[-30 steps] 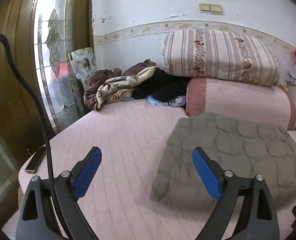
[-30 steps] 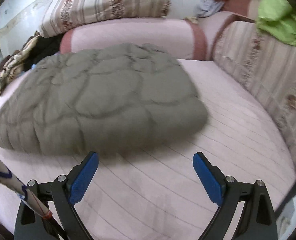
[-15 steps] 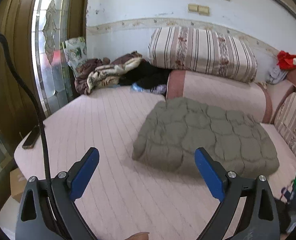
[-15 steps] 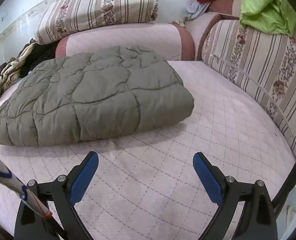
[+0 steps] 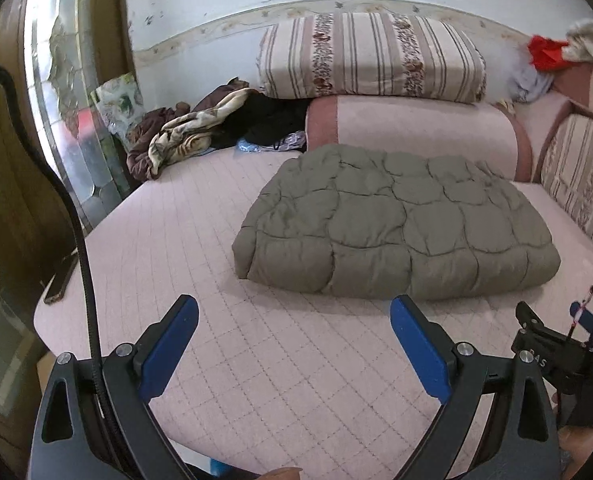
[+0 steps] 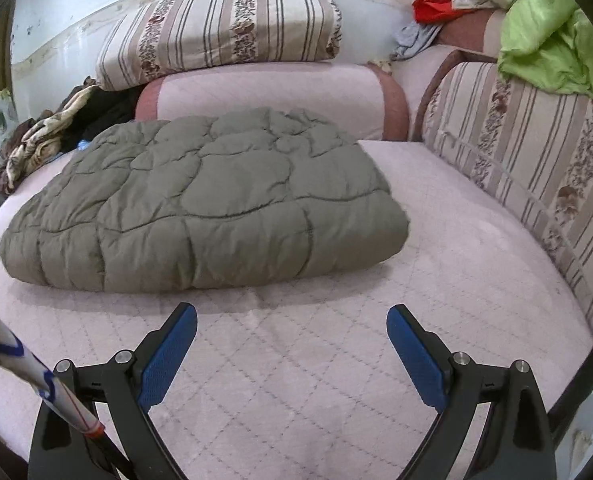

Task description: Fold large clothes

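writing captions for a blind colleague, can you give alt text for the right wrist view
A folded grey quilt lies on a pink bed, with the open, empty right gripper hanging in front of it. Striped cushions line the wall behind, and a green cloth is draped at the upper right.

One folded grey-green quilted garment (image 5: 396,232) lies on one pink bed cover (image 5: 200,240). There are two striped floral cushions: one (image 5: 370,58) on top of the pink bolster (image 5: 412,130), one (image 6: 528,152) along the side. The pink bolster is one. One heap of mixed brown, cream and black cloth (image 5: 200,128) is in the corner. One red cloth (image 6: 434,6), one lime-green cloth (image 6: 548,40), one dark phone (image 5: 60,280) at the bed's edge, and two grippers: left gripper (image 5: 294,346), right gripper (image 6: 292,350).
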Action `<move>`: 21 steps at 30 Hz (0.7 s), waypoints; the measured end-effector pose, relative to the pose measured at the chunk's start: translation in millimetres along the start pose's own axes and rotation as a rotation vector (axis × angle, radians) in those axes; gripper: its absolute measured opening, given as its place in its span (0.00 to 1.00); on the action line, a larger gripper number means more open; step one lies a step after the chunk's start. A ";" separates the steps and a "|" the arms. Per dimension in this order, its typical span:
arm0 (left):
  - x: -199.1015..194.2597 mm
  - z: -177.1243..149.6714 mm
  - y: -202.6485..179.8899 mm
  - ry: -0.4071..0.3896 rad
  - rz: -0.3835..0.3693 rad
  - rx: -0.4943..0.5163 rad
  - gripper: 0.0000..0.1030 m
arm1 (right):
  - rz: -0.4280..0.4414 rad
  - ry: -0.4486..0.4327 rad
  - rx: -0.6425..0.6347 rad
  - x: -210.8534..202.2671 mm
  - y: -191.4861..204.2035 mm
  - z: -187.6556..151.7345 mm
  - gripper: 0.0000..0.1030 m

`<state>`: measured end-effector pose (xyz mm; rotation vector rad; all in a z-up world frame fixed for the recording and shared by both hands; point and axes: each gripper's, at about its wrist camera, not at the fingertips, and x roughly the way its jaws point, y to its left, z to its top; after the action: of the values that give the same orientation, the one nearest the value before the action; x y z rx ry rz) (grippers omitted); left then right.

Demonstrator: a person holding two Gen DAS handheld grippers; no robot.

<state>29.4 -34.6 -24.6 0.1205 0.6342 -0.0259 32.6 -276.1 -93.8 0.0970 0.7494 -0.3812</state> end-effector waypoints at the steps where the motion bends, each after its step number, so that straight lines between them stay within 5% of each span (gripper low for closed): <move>1: -1.3 0.7 -1.4 -0.004 -0.006 0.004 0.93 | -0.009 0.002 -0.012 1.4 1.5 -0.2 0.95; 21: 17.5 -13.6 -5.9 0.128 -0.073 -0.006 0.93 | -0.050 -0.004 -0.052 0.0 10.0 -2.8 0.95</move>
<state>35.2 -38.6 -46.5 0.0931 0.7661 -0.0877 34.5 -266.2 -96.4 0.0288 0.7583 -0.4090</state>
